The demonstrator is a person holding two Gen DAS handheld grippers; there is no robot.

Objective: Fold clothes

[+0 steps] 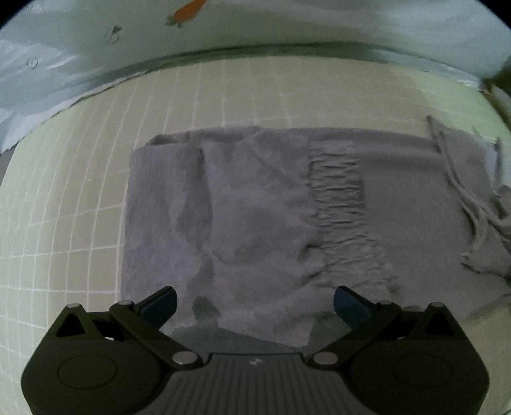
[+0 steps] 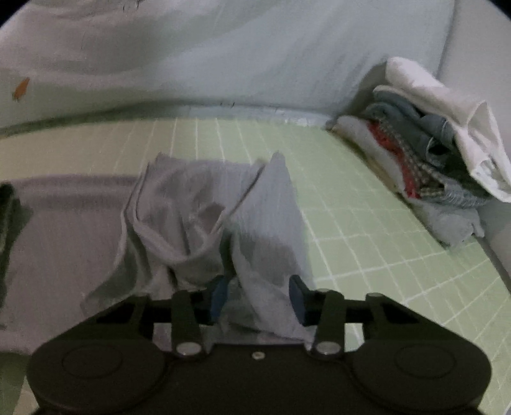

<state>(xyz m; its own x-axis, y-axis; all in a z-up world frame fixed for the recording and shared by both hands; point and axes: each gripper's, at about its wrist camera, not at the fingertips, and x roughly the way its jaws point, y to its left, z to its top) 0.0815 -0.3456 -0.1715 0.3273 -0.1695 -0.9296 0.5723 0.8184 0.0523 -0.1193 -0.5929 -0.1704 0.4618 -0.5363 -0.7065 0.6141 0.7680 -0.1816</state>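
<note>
The grey scarf [image 1: 255,204] lies sideways across the frame middle; the left tool [image 1: 254,305] hangs wide open at its near edge; the right tool [image 2: 257,298], half shut, pinches a lifted end.

Grey fringed scarf [image 1: 255,207] lies partly folded on the mat, one end bunched upward.

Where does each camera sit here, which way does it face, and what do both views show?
Left wrist: on the left tool, looking forward over its wide-open fingers at the grey fringed scarf lying flat on the green grid mat.
Right wrist: on the right tool, facing the bunched scarf end between its fingers; a pile of clothes sits far right.
Shared: scarf, mat, pale printed sheet behind.
</note>
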